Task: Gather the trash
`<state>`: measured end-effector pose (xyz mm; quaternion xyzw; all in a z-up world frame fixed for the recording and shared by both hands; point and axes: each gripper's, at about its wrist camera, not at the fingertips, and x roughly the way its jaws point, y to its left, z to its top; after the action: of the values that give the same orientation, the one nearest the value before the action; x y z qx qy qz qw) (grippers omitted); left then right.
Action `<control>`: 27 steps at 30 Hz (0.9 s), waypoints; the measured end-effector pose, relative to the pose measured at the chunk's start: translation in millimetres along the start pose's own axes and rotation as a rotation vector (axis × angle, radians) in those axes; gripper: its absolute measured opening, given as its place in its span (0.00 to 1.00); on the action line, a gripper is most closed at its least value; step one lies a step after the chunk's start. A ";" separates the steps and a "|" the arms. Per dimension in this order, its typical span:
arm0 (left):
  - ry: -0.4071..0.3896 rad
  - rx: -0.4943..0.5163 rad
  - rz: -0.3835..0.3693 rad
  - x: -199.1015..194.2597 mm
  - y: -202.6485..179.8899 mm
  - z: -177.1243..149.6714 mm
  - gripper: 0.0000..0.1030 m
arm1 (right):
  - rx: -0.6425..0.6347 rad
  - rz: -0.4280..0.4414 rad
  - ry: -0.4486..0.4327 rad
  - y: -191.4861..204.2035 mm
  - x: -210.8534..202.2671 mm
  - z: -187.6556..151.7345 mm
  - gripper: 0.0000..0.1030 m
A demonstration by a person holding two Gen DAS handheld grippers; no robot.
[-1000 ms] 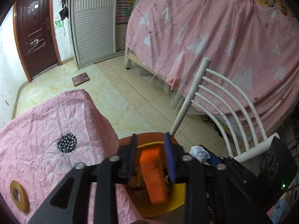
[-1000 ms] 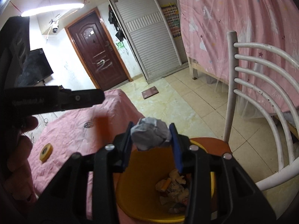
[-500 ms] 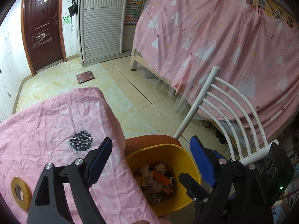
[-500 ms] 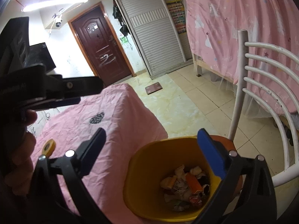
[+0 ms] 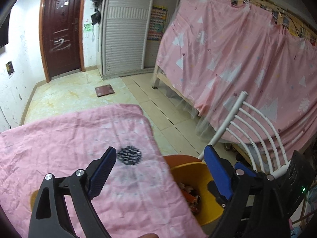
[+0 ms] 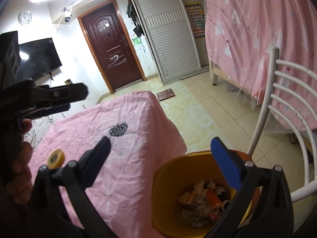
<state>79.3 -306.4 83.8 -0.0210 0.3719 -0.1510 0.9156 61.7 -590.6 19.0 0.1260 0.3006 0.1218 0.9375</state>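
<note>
L wrist: your left gripper [image 5: 160,168] hangs w/ jaws spread wide, empty, over the pink tablecloth [image 5: 69,138] edge; yellow bin [image 5: 206,196] just right. R wrist: your right gripper [image 6: 160,150] gapes too, above the bin's [image 6: 172,170] crumpled trash [image 6: 202,200]; tape roll [image 6: 56,157] on cloth.

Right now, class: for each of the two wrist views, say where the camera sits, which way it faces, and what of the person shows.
Left wrist: sits behind the open left gripper, facing the pink tablecloth and yellow bin; no hand is clearly visible.
Right wrist: sits behind the open right gripper, looking down into the bin's trash; the left hand and its gripper appear at left.
Shared: tablecloth, bin, white chair, brown door.
</note>
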 end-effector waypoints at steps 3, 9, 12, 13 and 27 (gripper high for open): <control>-0.036 -0.015 0.030 -10.6 20.6 -1.8 0.83 | -0.025 0.008 -0.002 16.3 2.9 3.6 0.94; -0.094 -0.052 0.113 -28.0 71.3 -6.3 0.83 | -0.062 0.017 -0.023 55.0 11.5 9.9 0.94; -0.111 -0.076 0.148 -35.5 96.0 -7.9 0.83 | -0.079 0.036 -0.013 76.3 20.8 10.1 0.94; -0.119 -0.085 0.162 -38.9 104.4 -8.5 0.83 | -0.088 0.043 -0.011 84.4 24.1 9.1 0.94; -0.147 -0.174 0.322 -71.5 206.9 -31.6 0.83 | -0.183 0.119 0.011 185.0 54.6 0.8 0.94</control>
<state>63.1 -85.9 78.0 -0.0513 0.3141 0.0321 0.9475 77.1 -400.5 47.8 0.0567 0.2852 0.2049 0.9346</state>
